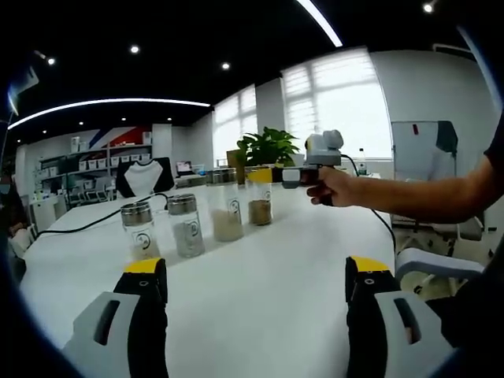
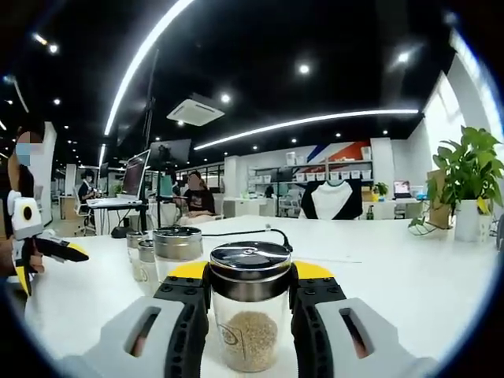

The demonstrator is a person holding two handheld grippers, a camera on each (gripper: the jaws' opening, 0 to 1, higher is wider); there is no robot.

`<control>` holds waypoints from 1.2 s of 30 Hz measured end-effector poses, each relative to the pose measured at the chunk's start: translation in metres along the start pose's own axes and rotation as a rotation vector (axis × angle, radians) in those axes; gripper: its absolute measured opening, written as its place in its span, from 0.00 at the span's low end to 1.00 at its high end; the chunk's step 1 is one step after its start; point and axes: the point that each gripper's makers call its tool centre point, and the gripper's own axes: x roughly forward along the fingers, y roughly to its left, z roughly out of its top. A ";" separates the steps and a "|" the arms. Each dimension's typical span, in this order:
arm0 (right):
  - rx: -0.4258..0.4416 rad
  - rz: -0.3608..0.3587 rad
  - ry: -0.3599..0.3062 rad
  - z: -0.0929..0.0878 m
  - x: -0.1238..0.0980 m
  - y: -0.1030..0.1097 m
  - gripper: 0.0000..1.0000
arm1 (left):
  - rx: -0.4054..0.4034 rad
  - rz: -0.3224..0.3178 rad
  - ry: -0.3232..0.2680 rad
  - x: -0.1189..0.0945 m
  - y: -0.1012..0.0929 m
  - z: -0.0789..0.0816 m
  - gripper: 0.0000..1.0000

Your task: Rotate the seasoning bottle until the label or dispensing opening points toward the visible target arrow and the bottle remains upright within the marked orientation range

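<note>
Several glass seasoning bottles with metal lids stand upright in a row on the white table (image 1: 260,315). The rightmost seasoning bottle (image 1: 260,209) holds brown grains. My right gripper (image 1: 265,175), held by a hand, reaches in from the right at its lid. In the right gripper view this bottle (image 2: 248,331) stands upright between the two yellow-tipped jaws, and my right gripper (image 2: 250,272) is shut on its upper part. My left gripper (image 1: 257,268) is open, low over the table in front of the row and holding nothing. The left gripper (image 2: 55,256) also appears at the left edge.
The other bottles (image 1: 187,224) stand left of the held one, the nearest lid (image 2: 177,242) just behind it. A black cable (image 1: 87,224) runs across the table's far left. A potted plant (image 1: 268,146) and a shirt bust (image 1: 142,177) stand behind. A chair (image 1: 441,264) is at the right.
</note>
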 end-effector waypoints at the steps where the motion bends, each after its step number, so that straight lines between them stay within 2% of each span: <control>1: -0.001 0.002 0.001 0.000 0.000 0.000 0.37 | -0.001 0.000 0.000 0.000 0.000 0.000 1.00; 10: -0.001 0.007 0.013 0.000 0.002 -0.001 0.37 | 0.001 0.001 0.000 -0.001 0.000 0.001 1.00; 18: -0.039 -0.007 0.058 -0.007 0.000 0.000 0.37 | -0.004 0.009 0.003 -0.002 0.004 0.000 0.99; 30: -0.059 -0.015 0.071 -0.005 -0.005 0.000 0.37 | -0.001 0.018 0.005 -0.004 0.008 0.000 0.99; 32: -0.062 -0.024 0.067 -0.003 -0.013 0.003 0.43 | -0.003 0.026 0.004 -0.005 0.011 0.000 1.00; 34: -0.057 -0.038 0.060 0.000 -0.020 0.005 0.53 | -0.007 0.033 0.000 -0.007 0.015 0.001 1.00; 36: -0.051 -0.059 0.043 0.002 -0.033 0.008 0.54 | -0.012 0.048 -0.007 -0.009 0.019 0.001 0.99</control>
